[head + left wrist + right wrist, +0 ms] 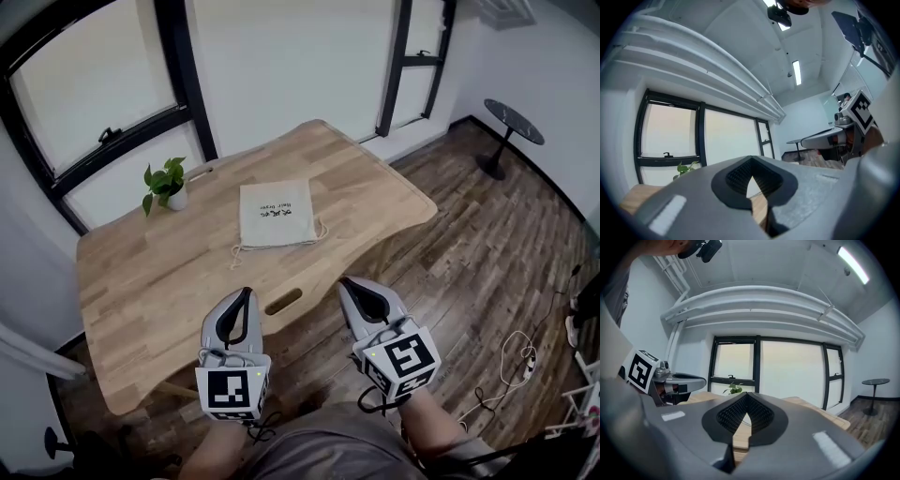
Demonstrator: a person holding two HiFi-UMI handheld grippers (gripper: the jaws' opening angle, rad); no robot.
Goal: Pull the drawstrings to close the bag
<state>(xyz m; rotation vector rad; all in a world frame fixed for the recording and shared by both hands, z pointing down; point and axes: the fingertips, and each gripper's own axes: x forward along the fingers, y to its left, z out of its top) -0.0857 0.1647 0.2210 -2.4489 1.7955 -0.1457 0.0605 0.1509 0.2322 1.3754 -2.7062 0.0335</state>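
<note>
Cream drawstring bag point(276, 213) lies flat at mid-table, dark print uppermost, mouth toward the person. Its drawstrings point(242, 249) loop loose at the near corners (contents not discernible). A white pot point(176, 199) left of it holds a green plant point(161, 178). The left gripper point(246, 292) and right gripper point(345, 281) are held level at the near edge of the wooden table point(169, 272), well short of the bag, jaws together and empty.
</note>
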